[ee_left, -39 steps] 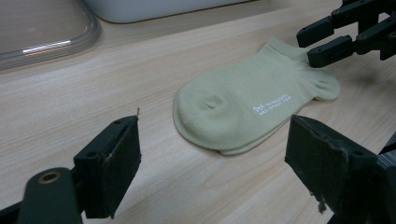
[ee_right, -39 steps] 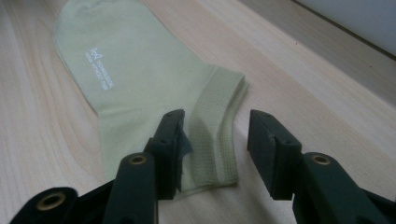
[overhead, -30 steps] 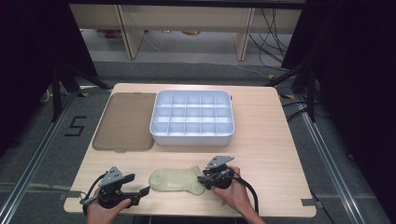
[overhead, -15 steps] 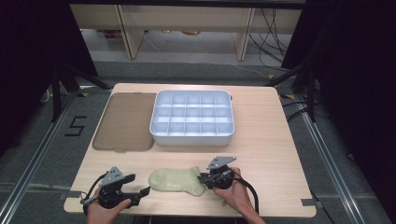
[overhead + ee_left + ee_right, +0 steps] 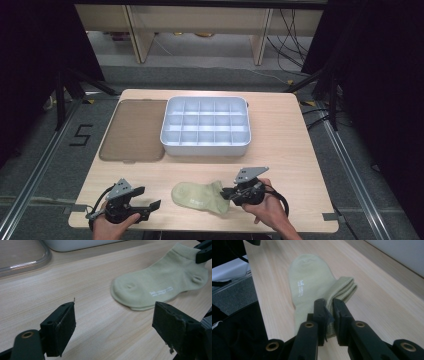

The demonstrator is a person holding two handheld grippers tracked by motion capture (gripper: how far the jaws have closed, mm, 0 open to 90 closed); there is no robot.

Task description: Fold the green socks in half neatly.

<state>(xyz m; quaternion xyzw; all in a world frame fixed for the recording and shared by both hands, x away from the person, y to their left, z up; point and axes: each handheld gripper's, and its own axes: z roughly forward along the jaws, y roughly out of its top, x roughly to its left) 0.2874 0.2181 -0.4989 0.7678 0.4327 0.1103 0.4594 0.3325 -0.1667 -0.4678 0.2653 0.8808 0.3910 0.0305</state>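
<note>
right gripper [image 5: 328,306] has just been closing, now clenched on cuff of pale green sock [image 5: 312,282]; sock stretches ahead of its jaws, toe flat on table [image 5: 290,145]; left gripper [image 5: 113,322] released, jaws wide, sock just beyond them, not touching

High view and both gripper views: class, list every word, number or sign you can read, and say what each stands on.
"5": black figure marked on the grey floor left of the table.
White print on the side of the pale green sock, seen in both gripper views: too small and blurred to read.
Nothing else legible.
</note>
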